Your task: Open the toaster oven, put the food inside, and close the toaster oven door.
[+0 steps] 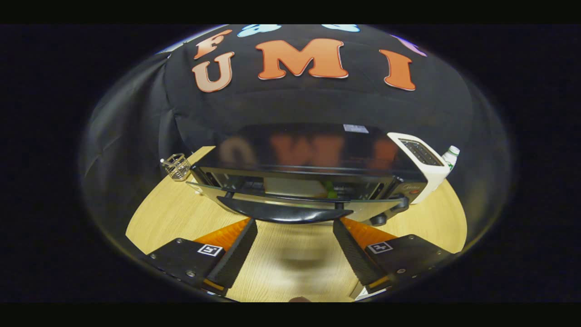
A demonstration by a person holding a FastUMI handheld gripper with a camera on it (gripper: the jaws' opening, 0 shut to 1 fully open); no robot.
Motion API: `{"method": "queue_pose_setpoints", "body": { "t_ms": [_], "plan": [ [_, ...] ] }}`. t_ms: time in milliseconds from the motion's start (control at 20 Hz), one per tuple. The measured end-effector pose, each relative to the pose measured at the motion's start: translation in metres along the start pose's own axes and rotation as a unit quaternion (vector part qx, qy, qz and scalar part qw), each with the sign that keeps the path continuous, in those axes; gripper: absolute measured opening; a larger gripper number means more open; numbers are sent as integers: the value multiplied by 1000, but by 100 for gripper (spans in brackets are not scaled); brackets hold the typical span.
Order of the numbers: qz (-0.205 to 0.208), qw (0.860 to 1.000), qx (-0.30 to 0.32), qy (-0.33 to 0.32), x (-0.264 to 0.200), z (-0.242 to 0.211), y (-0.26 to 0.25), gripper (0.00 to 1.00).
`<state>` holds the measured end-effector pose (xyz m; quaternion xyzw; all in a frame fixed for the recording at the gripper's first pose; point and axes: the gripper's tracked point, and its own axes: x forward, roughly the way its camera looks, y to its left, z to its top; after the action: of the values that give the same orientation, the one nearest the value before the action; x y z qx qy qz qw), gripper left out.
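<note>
A black toaster oven [313, 150] with a glossy top stands on the wooden table [154, 213] just ahead of my fingers. Its glass door [254, 193] is tilted part way open, and the door's curved black handle [286, 213] lies right at my fingertips, wider than the gap between them. Through the glass I see a pale tray [290, 186] and something green [329, 190] inside. My gripper [294, 223] is open, with bare table between the fingers. Neither finger presses on the handle.
A small wire basket [177, 166] stands at the oven's left rear corner. A white pop-up toaster [422, 159] and a bottle [450, 156] stand close to its right side. The oven's knobs [379, 220] stick out at the front right.
</note>
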<state>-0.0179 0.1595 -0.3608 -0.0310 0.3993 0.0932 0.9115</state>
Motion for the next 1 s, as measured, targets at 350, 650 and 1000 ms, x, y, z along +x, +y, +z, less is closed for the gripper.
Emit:
{"method": "queue_pose_setpoints", "body": {
  "t_ms": [350, 650, 1000],
  "plan": [
    [-8, 992, -29, -121, -47, 78, -11, 99],
    [-17, 970, -33, -242, -130, 153, -29, 99],
    [-20, 930, -43, -364, -229, 233, -48, 99]
  ]
}}
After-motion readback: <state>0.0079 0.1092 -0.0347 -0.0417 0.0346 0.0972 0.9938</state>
